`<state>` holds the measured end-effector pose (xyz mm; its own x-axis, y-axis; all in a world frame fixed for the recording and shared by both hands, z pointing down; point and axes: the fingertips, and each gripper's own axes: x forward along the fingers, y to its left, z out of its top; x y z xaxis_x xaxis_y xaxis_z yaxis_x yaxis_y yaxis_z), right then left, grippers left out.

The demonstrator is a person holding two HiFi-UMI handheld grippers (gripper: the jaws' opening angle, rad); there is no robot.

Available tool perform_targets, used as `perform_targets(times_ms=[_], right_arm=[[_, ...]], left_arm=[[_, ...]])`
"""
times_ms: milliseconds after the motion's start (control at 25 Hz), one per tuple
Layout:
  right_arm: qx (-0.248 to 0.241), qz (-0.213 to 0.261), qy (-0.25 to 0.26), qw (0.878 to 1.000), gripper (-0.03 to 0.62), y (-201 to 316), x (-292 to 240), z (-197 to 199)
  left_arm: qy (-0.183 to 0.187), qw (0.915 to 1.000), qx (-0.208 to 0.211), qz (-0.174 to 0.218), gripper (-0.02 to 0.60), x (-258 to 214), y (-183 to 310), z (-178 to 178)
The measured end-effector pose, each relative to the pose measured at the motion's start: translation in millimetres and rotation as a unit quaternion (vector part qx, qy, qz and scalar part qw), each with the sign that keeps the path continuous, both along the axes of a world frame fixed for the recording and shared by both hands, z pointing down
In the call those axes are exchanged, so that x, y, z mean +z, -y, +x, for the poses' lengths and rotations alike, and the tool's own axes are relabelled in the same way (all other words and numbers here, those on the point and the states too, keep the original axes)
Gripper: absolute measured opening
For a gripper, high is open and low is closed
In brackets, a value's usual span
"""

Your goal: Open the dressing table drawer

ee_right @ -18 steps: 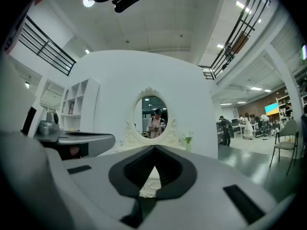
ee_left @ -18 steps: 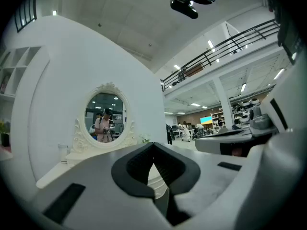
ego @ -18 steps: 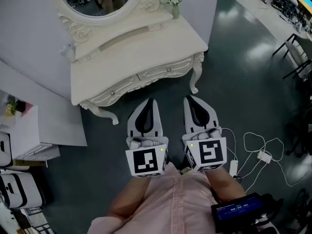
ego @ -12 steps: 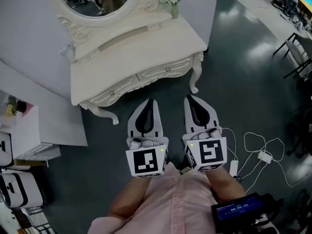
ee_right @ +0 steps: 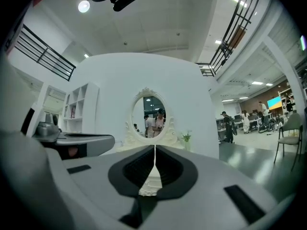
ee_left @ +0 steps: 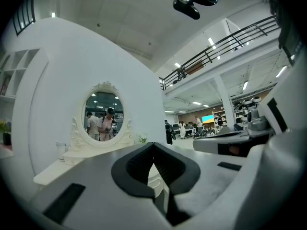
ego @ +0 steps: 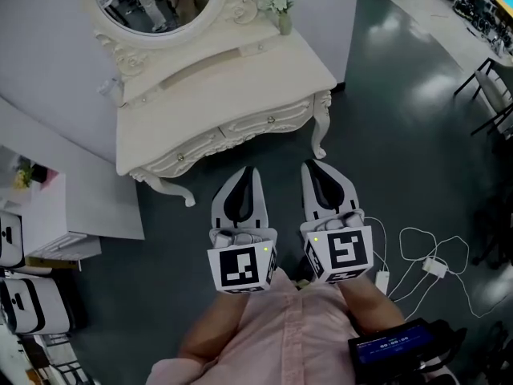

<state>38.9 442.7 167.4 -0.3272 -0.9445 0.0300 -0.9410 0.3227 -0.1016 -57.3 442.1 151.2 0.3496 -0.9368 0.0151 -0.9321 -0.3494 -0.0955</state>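
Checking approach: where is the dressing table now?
Head view, upper left: the dressing table, against the wall, ahead of the left hand-held gripper and right hand-held gripper.

The oval mirror [ego: 156, 2] runs off the head view's top edge — only its lower part shows. The desk [ego: 232, 79] hides its own back legs, and the knobs on the drawer [ego: 268, 124] are too small to tell their shape. The left gripper [ee_left: 153, 145] covers the desk's front in its own view; the right gripper [ee_right: 154, 148] leaves a sliver. The screen device [ego: 397, 347] is cropped — print unreadable.
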Motion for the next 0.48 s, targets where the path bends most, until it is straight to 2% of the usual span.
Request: perform_targets(times_ms=[240,480], right_arm=[[-0.013,-0.015,0.009,1.0,0.02,7,13,19],[-0.016,-0.028,0.016,0.999,0.02,24,25,23]], left_arm=[[0.013,0.9997,-0.015,-0.012,0.021,11,-1,18],[0.02,0.9993,-0.024,-0.019,0.021,18,19,18]])
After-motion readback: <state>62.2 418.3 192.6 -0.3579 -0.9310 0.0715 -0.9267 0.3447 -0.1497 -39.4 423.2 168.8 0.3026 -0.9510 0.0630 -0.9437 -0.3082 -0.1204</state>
